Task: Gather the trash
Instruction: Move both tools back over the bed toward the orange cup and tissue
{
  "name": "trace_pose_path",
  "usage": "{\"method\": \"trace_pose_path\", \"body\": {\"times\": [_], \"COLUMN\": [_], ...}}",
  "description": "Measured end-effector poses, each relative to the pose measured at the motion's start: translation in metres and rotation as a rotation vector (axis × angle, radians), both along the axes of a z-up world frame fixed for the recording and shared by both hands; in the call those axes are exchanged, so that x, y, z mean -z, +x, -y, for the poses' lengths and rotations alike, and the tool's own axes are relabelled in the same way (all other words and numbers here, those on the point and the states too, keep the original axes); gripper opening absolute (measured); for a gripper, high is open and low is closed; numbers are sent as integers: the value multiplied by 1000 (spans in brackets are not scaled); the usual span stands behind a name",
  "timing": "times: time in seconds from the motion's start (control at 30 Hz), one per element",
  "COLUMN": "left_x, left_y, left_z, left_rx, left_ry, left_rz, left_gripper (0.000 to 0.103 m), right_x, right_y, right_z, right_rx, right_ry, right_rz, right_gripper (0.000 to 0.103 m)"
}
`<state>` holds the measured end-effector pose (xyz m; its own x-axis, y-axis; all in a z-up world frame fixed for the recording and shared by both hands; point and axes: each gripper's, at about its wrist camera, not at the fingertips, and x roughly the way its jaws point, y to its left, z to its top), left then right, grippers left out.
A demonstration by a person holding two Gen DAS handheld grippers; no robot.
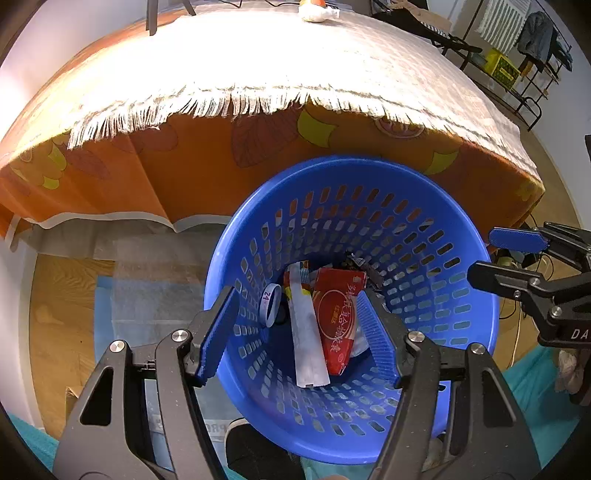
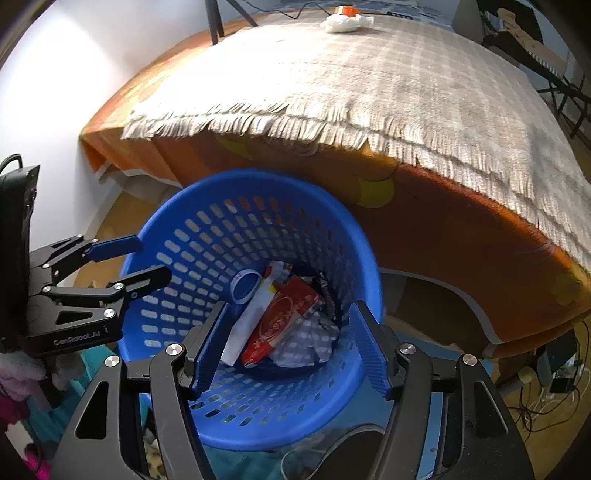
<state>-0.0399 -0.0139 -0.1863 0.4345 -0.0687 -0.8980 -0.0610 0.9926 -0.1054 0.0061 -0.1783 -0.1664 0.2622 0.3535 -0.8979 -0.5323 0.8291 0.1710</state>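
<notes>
Two grippers: left gripper point(image 1: 295, 332) and right gripper point(image 2: 288, 347), both wide open, holding nothing, touching nothing.
Below the fingers: blue basket point(image 1: 236, 236) on the floor, mouth tipped up toward both grippers.
Inside the basket: red wrapper point(image 1: 338, 317), white wrapper point(image 1: 306, 343), blue-and-white ring point(image 1: 269, 302), crumpled paper point(image 2: 314, 339).
Beyond the basket: table point(image 1: 192, 166) with orange cloth and fringed mat point(image 1: 280, 62).
Trash left: white wad with orange bit point(image 2: 345, 20) at far edge of table, straight ahead, well apart from both grippers.
Nearer hand: cannot tell.
Long axis: roundish lump, none clear.
</notes>
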Motion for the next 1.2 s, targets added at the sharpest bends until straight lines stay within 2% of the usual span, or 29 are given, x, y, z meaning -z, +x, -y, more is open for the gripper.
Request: {"method": "trace_pose_path", "body": {"times": [0.43,0.67,0.9,1.1,1.2], "left_x": [-5,-17,-44,-69,-80], "left_y": [11,29,75,138,172], "left_z": [0,-1,-12,-26,-28], "left_rx": [-10,-13,-15,-11,5], "left_ry": [-23,-58,-70,-100,-92], "left_rz": [2,21,80,135,168], "left_gripper": [68,68,68,68,68], "right_x": [-11,-27,-52,-74,-79], "right_y": [14,36,80,119,137], "right_z": [7,14,30,32,31], "right_rx": [50,78,103,97,100], "right_ry": [-22,12,90,107,122], "right_rz": [43,53,123,221,232], "right_gripper": [65,65,65,65,65]}}
